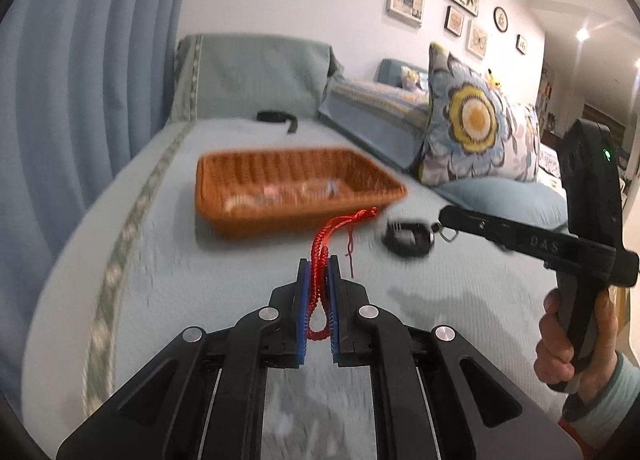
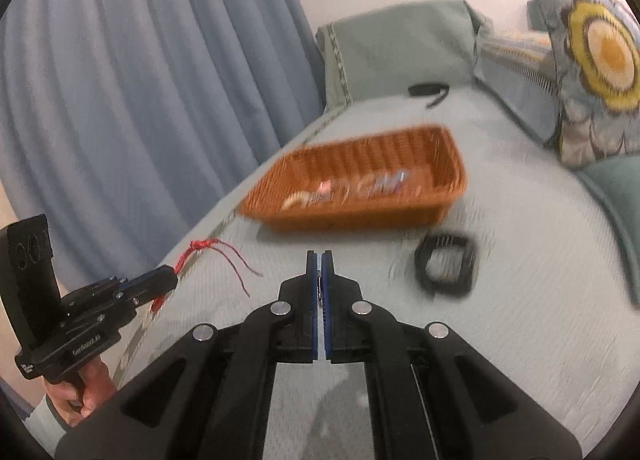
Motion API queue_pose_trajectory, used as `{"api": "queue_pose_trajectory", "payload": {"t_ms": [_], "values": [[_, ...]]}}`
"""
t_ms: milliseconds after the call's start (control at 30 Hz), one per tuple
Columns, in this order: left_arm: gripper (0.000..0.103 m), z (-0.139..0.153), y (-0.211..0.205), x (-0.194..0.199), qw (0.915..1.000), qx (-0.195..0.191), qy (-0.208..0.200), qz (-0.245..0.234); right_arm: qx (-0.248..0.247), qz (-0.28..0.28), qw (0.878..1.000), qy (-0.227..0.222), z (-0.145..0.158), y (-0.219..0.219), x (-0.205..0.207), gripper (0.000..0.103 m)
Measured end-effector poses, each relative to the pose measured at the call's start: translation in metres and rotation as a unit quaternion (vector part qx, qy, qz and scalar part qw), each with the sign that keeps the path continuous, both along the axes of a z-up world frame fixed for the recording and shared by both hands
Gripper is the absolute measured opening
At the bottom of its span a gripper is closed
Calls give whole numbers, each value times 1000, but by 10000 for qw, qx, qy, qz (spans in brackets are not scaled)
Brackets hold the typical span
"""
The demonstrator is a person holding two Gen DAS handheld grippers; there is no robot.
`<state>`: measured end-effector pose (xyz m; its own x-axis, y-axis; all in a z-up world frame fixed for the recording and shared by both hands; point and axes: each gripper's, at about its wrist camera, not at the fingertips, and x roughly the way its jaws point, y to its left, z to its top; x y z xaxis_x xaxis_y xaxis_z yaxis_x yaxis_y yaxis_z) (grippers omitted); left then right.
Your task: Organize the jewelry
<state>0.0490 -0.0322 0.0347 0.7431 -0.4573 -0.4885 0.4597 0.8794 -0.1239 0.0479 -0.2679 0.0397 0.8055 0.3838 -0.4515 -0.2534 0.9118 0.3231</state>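
The right gripper (image 1: pixel 442 216), seen from the left wrist camera, carries raised letters on its side that look like "DAS", too blurred to be sure. From the right wrist camera, the left gripper (image 2: pixel 174 280) bears white print on its body that starts "GenRobot", with the end unclear.

The left gripper's blue pads (image 1: pixel 305 300) are drawn close together and clamp a red braided bracelet (image 1: pixel 320 280). Its loop sits between the pads, and its knotted end and loose threads stick out past the fingertips, above the pale green bedspread (image 1: pixel 420 320).

The right gripper's pads (image 2: pixel 326 292) are almost touching, with a thin metal piece (image 2: pixel 319 292) pinched in the narrow gap; it is too small to tell what it is.

An orange wicker basket (image 1: pixel 212 204) rests on the bedspread ahead of both grippers, holding a few pale, blurred pieces of jewelry (image 2: pixel 348 190). A black band (image 2: pixel 446 270) lies on the bedspread just beside the basket, near the right gripper's tip. Another black strap (image 1: pixel 278 118) lies farther back, near the headboard
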Motion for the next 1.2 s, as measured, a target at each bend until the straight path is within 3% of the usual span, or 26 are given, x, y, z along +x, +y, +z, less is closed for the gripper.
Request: {"api": "queue_pose_trajectory", "payload": {"t_ms": [167,300,533,867,933,1200], "values": [[6,26,-12,45,9997,-131,-215,36,-25,-151,9996,-241,27,-9,40,1],[6,30,-25,93,9994,-230,-192,145,-162,-220,9994,-230,31,-10,84,1],[6,-1,-36,153,9988,-281,221,326,-262,-217,9988,366,4,-19,158,1],[9,-33,-40,179,9968,-76,651,453,-225,-228,9953,915,-31,-21,183,1],[29,-34,-35,177,9964,-198,680,470,-162,-215,9948,983,-33,-23,183,2],[48,-12,-15,149,9975,-392,420,416,-137,-195,9954,931,-16,-36,159,2]]}}
